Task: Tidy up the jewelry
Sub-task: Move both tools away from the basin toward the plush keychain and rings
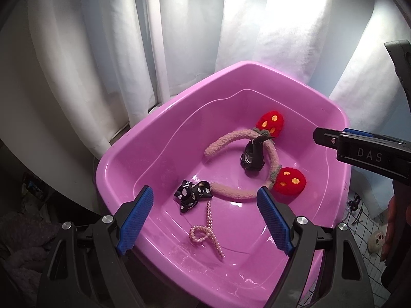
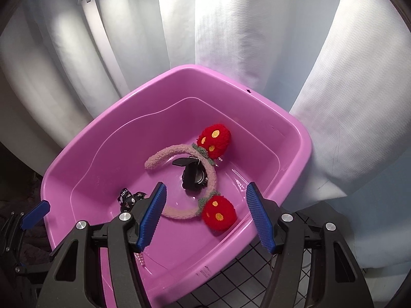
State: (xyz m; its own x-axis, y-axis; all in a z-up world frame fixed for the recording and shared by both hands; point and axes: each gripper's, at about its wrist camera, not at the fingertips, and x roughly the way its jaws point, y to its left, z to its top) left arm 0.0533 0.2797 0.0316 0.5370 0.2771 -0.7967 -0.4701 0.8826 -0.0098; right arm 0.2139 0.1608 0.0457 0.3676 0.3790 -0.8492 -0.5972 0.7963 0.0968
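Left gripper (image 1: 203, 218): seen nearest in the left wrist view, its blue-padded fingers (image 1: 136, 220) spread wide with nothing held between them; it hangs over the near part of the basin.
Right gripper (image 2: 205, 220): its fingers (image 2: 151, 218) are likewise parted and empty, held above the basin's near rim; in the left wrist view it is seen entering from the right.
Surface: a black wire grid (image 2: 231, 277) over a white base is seen under the basin's near corner; whether a desk lies beneath cannot be told.
Basin (image 1: 123, 154): one, pink plastic, glossy inside, holding all the task's things.
Pearl bracelet (image 1: 205, 231): one, laid in a loop on the basin floor, nearest of the items.
Black bow (image 1: 191, 193): one, patterned in white, just beyond the pearls and touching the headband's near end.
Headband (image 1: 272, 159): one, fuzzy pink, lying flat on the floor, with two red strawberry pom-poms (image 1: 289, 181).
Watch (image 1: 253, 157): one, black, lying inside the headband's curve.
Obstruction: in the right wrist view the left finger of the right gripper covers part of the bow and the headband's near end.
Surroundings: a small pale face-shaped trinket (image 1: 376, 240) lies on the grid at the right.
Room: white curtains (image 2: 257, 25), brightly backlit, hang behind the basin.
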